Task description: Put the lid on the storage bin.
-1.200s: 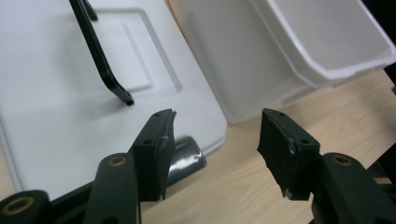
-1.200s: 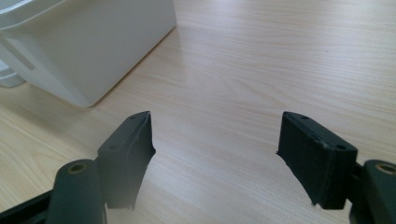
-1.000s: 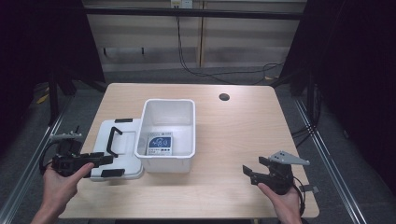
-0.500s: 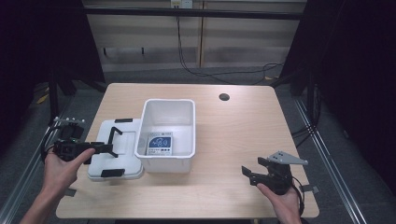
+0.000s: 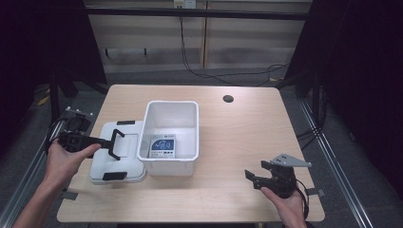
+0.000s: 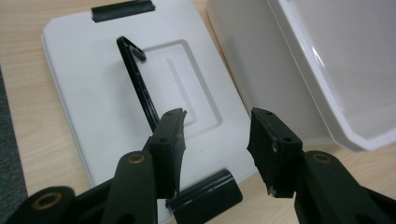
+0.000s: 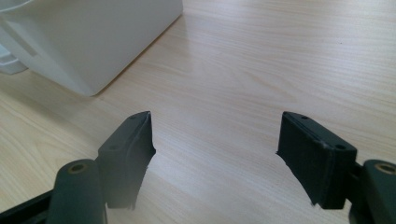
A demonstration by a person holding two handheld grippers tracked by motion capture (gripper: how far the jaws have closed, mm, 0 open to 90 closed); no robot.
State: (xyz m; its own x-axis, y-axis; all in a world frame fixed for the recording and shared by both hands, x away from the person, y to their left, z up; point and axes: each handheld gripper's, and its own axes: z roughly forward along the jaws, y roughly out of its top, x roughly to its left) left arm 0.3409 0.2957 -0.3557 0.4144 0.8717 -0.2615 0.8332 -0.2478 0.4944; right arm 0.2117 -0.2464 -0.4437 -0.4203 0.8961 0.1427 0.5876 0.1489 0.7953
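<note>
White lid (image 6: 93, 93) lies beneath the open left claw (image 6: 217, 140).

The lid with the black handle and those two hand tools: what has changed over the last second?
The left gripper drew back left, then reached forward again, jaws open over the lid, gripping nothing. The right gripper slid slightly lower. Lid, bin and the box inside stayed put.
</note>
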